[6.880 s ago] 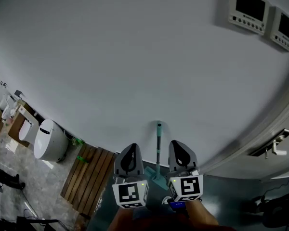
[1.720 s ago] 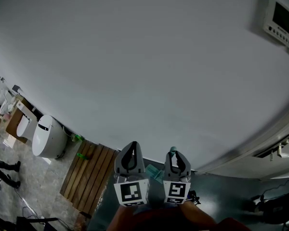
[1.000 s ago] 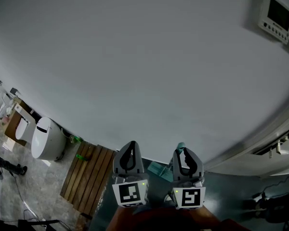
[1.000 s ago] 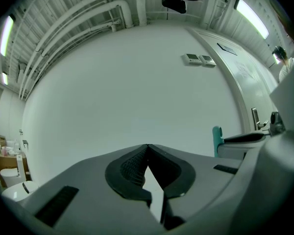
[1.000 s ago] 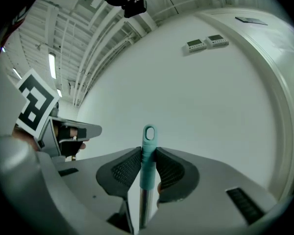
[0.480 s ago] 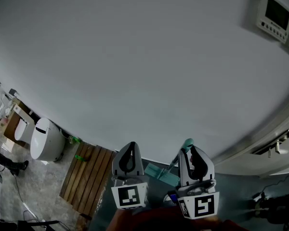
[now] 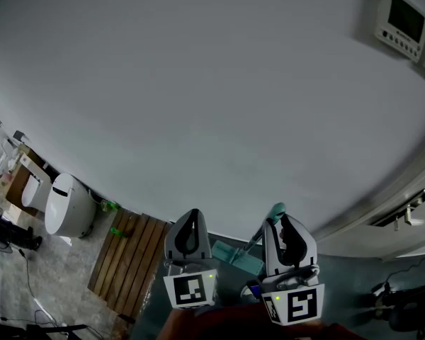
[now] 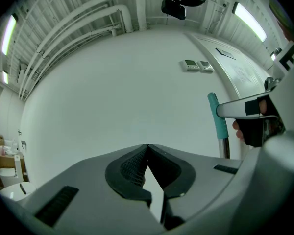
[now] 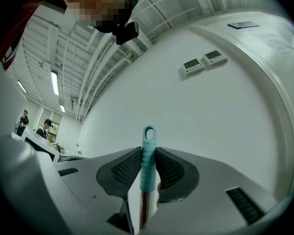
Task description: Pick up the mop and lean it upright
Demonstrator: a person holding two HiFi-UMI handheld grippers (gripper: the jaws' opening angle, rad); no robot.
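Bare wall [image 7: 198, 83] ahead. Our right gripper [image 9: 148, 153] has its jaws clamped on the mop [image 9: 148, 136] handle's tip, and the left gripper [image 8: 147, 148] jaws are closed and empty. With so little handle held, the mop may pivot and slip.

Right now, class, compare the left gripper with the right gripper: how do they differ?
The left gripper has its jaws shut on nothing; the right gripper is shut on the mop handle. The mop handle stands apart beside the left gripper but sits between the right gripper's pads. Both point toward the white wall.
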